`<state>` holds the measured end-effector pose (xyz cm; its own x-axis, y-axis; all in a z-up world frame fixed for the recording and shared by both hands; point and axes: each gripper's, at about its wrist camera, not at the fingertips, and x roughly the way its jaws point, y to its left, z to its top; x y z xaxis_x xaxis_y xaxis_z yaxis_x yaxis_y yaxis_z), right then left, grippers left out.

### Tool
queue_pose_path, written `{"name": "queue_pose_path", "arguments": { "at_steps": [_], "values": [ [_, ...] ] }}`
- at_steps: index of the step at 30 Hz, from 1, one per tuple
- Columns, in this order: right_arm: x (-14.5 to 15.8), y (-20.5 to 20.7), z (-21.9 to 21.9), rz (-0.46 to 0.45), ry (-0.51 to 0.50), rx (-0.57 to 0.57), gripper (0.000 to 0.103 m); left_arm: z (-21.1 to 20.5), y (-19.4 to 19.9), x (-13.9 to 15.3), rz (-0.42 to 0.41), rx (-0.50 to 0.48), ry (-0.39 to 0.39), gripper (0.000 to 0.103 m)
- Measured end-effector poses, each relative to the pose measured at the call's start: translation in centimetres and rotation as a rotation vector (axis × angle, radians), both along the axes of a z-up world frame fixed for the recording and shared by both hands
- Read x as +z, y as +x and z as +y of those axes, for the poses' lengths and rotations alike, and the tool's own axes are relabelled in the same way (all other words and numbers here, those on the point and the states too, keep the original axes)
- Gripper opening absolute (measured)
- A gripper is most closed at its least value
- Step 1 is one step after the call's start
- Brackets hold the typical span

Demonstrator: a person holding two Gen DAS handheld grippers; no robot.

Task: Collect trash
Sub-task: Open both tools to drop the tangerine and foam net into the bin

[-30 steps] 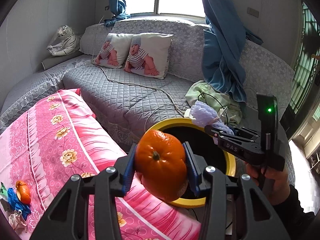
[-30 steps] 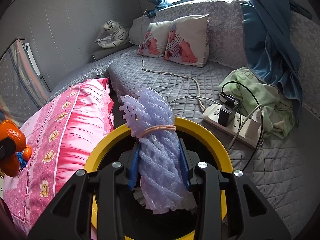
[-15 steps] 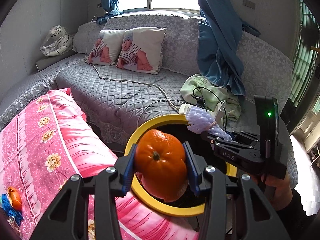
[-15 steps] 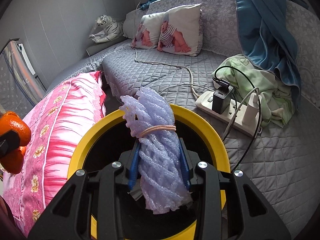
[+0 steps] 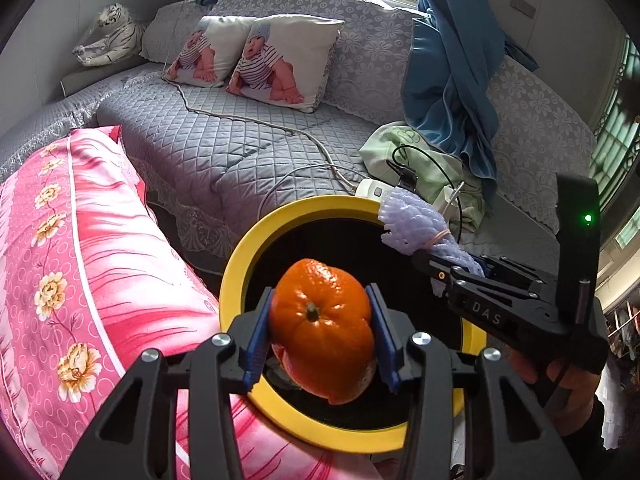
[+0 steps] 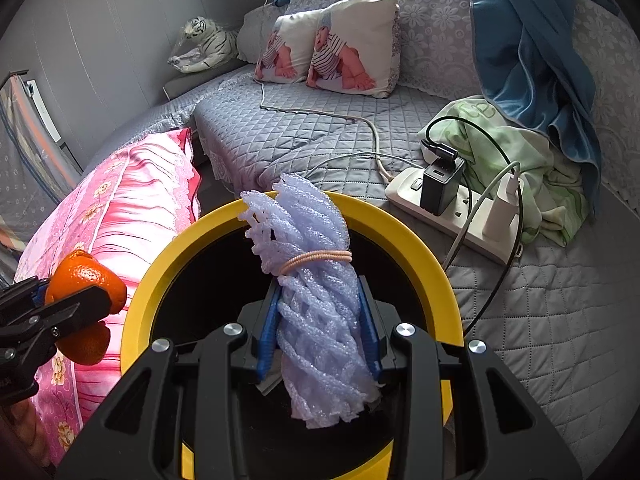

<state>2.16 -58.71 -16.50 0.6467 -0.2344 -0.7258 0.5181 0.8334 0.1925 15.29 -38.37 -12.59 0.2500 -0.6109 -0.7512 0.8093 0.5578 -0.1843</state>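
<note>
My left gripper (image 5: 322, 336) is shut on an orange peel (image 5: 323, 330) shaped like a whole fruit, held over the near left part of a yellow-rimmed black bin (image 5: 236, 276). My right gripper (image 6: 320, 336) is shut on a bundle of lilac foam fruit netting (image 6: 316, 300) tied with a pink band, held over the open mouth of the same bin (image 6: 416, 240). In the left wrist view the right gripper (image 5: 444, 258) reaches in from the right with the netting (image 5: 412, 220) over the bin's far rim. In the right wrist view the peel (image 6: 86, 280) shows at the left.
A pink flowered quilt (image 5: 80, 260) lies left of the bin. Behind it a grey quilted sofa (image 5: 224, 152) carries two baby-print pillows (image 5: 256, 56), a power strip (image 6: 452, 208) with chargers and cables, a green cloth (image 6: 520, 152) and a blue curtain (image 5: 448, 80). A toy tiger (image 5: 108, 36) sits far left.
The left gripper with the peel has moved down and right, from over the quilt to over the bin's mouth. The right gripper with the netting has sunk a little lower over the bin.
</note>
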Motion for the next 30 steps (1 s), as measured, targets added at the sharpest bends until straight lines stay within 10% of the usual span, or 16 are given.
{"name": "queue_pose_path", "arguments": {
  "at_steps": [16,23,30],
  "values": [
    [-0.1,0.2,-0.6,0.01,0.035,-0.013,0.037,0.4,1.6,-1.4,0.085,0.022,-0.008,0.044],
    [0.2,-0.1,-1.1,-0.001,0.048,-0.047,0.049,1.0,1.8,-0.9,0.069,0.052,-0.03,0.075],
    [0.8,-0.7,-1.7,-0.016,0.051,-0.082,0.054,2.6,2.8,0.1,0.075,0.108,-0.07,0.076]
  ]
}}
